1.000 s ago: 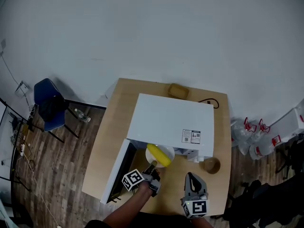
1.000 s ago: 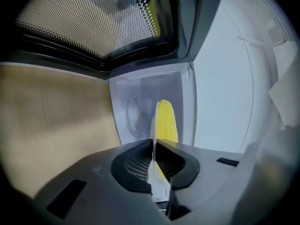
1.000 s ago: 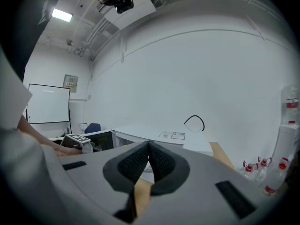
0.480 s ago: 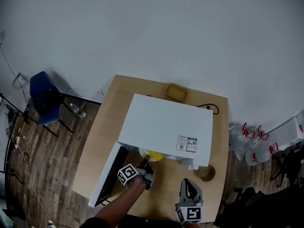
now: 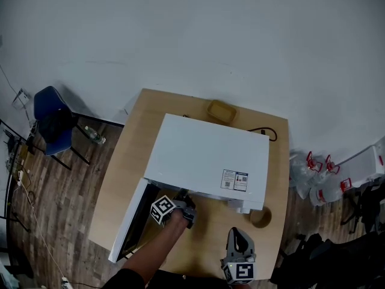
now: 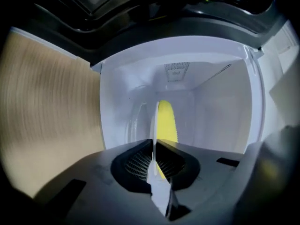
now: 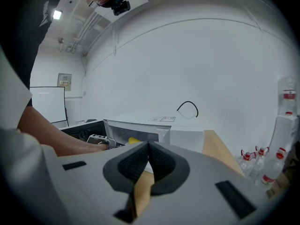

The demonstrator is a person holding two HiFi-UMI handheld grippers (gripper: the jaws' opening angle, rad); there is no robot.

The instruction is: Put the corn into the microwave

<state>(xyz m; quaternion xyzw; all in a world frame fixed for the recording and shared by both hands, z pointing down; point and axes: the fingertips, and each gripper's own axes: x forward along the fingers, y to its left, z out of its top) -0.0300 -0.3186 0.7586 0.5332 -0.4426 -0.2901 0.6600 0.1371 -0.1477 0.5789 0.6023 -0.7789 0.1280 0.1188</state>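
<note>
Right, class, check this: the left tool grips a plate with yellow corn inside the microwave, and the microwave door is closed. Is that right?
The door is open, not closed; the head view shows it swung out beside the microwave. The left tool does grip the plate with corn inside.

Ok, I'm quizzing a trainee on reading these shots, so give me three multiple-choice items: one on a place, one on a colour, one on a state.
1. Where is the corn?
A on the table; B inside the microwave; C on the floor

2. What colour is the chair?
A blue; B red; C green

3. How do the left gripper's jaws stand?
A wide open; B shut on nothing; C shut on the plate's rim

Answers:
1 B: the left gripper view shows white cavity walls around it.
2 A: the head view shows a blue seat.
3 C: the pads meet on the thin white rim.
</note>
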